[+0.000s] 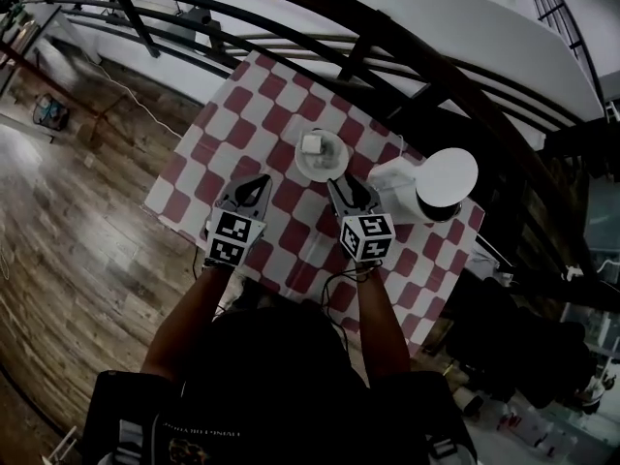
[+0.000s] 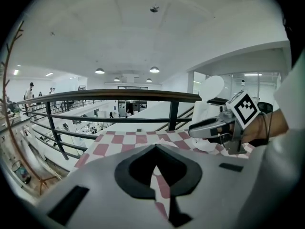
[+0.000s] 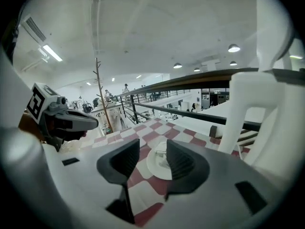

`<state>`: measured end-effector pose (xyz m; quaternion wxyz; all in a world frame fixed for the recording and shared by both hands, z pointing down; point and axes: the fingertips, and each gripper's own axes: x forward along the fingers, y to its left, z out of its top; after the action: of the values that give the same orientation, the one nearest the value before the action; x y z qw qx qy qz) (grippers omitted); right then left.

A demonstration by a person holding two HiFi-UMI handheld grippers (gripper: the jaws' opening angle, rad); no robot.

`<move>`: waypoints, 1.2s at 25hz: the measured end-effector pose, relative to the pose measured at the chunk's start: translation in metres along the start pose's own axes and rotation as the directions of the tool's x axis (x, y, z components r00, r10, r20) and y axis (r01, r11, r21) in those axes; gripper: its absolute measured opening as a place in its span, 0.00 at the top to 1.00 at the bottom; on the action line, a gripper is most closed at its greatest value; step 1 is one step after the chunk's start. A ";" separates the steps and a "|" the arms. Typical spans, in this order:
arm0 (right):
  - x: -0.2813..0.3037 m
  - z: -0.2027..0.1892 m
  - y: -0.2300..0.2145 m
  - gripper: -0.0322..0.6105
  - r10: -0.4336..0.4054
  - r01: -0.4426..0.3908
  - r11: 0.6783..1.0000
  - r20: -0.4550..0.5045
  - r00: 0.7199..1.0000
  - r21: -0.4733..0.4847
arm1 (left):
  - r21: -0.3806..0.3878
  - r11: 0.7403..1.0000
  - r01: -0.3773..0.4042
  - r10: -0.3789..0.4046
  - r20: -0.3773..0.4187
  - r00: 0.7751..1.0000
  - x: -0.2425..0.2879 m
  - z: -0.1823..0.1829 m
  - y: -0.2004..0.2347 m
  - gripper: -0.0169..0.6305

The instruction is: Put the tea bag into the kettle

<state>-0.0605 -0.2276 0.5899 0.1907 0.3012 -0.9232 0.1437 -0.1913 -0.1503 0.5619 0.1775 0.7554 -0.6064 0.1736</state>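
Tea bag [image 1: 312,145] on saucer [image 1: 337,153], print too small to read; kettle [image 1: 426,190] beside.

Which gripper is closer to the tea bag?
Right. The right gripper is just short of the saucer holding the tea bag; the left gripper sits farther off, leftward.

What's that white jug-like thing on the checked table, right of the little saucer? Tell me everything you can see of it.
It is a kettle, white and smooth, plastic by its look. It stands upright on the red-and-white checked cloth, just right of the saucer. Its round lid is swung open. A big looped handle shows on its side. Nothing grips it.
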 end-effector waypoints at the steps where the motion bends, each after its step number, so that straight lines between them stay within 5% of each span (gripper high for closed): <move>1: 0.006 -0.006 -0.002 0.69 0.001 -0.001 1.000 -0.016 1.000 -0.002 | 0.001 1.000 -0.001 0.001 -0.007 1.000 0.000 -0.004 -0.001 0.97; 20: 0.109 -0.084 -0.033 0.65 -0.010 -0.028 0.993 -0.305 0.952 -0.119 | -0.062 0.994 -0.088 0.080 -0.111 0.991 -0.007 -0.050 -0.005 0.97; 21: 0.110 -0.087 -0.034 0.82 -0.021 -0.021 0.991 -0.315 0.949 -0.130 | -0.064 0.994 -0.091 0.083 -0.111 0.990 -0.008 -0.050 -0.004 0.97; 22: 0.108 -0.086 -0.032 0.93 -0.018 -0.024 0.991 -0.310 0.951 -0.129 | -0.064 0.994 -0.092 0.085 -0.108 0.990 -0.009 -0.049 -0.004 0.97; 30: 0.065 -0.048 -0.009 0.93 -0.003 -0.014 0.995 -0.163 0.987 -0.098 | -0.039 0.998 -0.059 0.056 -0.062 0.997 -0.012 -0.031 -0.010 0.97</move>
<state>-0.0906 -0.2493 0.6629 0.2798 0.2761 -0.9113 0.1224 -0.1854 -0.1236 0.5828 0.2060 0.7283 -0.6256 0.1891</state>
